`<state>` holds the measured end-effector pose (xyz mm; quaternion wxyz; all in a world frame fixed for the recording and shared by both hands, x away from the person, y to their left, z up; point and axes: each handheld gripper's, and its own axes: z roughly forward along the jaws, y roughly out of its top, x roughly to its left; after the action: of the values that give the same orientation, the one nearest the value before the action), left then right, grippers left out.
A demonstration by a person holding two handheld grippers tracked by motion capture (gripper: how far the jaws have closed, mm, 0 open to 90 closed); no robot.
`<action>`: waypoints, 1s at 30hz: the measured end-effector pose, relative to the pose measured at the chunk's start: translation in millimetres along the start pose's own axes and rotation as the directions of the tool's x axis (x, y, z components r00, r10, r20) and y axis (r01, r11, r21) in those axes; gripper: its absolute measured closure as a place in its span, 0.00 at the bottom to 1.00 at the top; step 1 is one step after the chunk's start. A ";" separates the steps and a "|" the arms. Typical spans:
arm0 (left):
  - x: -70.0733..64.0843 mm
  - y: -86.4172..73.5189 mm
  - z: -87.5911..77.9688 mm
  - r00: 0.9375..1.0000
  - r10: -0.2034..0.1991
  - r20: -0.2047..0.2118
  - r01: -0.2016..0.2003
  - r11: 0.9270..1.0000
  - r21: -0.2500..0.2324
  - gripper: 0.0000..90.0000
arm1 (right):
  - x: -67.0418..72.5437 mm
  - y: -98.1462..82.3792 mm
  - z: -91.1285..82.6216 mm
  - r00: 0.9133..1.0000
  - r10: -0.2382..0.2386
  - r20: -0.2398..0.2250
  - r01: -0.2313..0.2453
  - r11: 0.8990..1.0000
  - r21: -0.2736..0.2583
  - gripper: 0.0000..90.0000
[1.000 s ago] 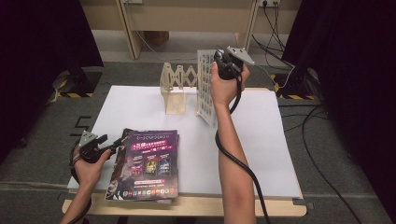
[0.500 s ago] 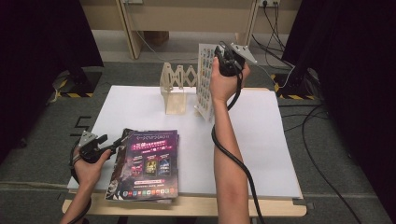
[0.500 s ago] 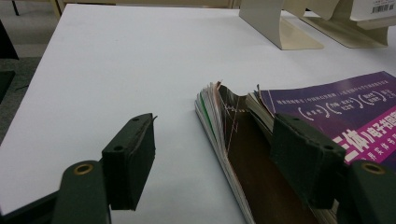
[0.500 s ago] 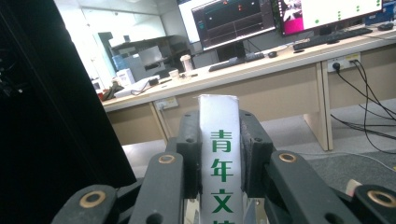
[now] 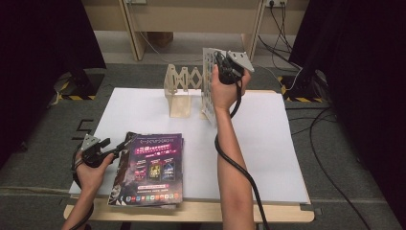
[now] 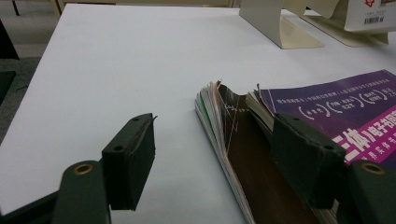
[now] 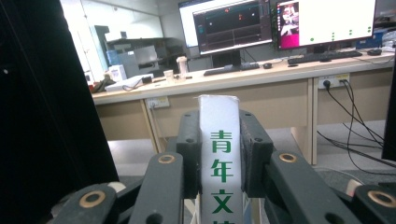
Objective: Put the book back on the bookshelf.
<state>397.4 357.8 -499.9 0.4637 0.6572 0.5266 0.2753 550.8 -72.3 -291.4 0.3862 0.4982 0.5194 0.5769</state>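
A white book (image 5: 208, 81) with green characters on its spine (image 7: 217, 112) stands upright at the table's far side, right of a beige folding bookstand (image 5: 178, 86). My right gripper (image 5: 225, 64) is shut on the book's top edge, its pads (image 7: 189, 140) pressing both sides. Near the front left lies a stack of magazines (image 5: 151, 167) with a purple cover (image 6: 327, 107). My left gripper (image 5: 122, 146) is open at the stack's far left corner. One pad (image 6: 133, 149) hangs over bare table and the other pad (image 6: 303, 154) is over the cover.
The white table (image 5: 268, 139) has free room at its middle and right. The bookstand's foot (image 6: 275, 21) and the held book's lower part (image 6: 369, 14) are at the far side. Behind the table are a wooden desk (image 7: 280, 93), monitors and floor cables (image 5: 287, 28).
The right hand has shifted only slightly with the book still gripped upright by the stand. The left gripper has stayed at the magazine corner.
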 end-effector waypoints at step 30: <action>-1.2 0.0 -0.3 1.000 0.002 -0.007 -0.002 1.000 0.002 0.33 | -7.7 -55.7 -72.0 0.986 -0.165 -0.004 0.165 0.986 -0.027 0.82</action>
<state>396.8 356.8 -499.6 0.4611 0.6572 0.5278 0.2774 478.1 -86.1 -344.9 0.4375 0.4466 0.5525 0.5513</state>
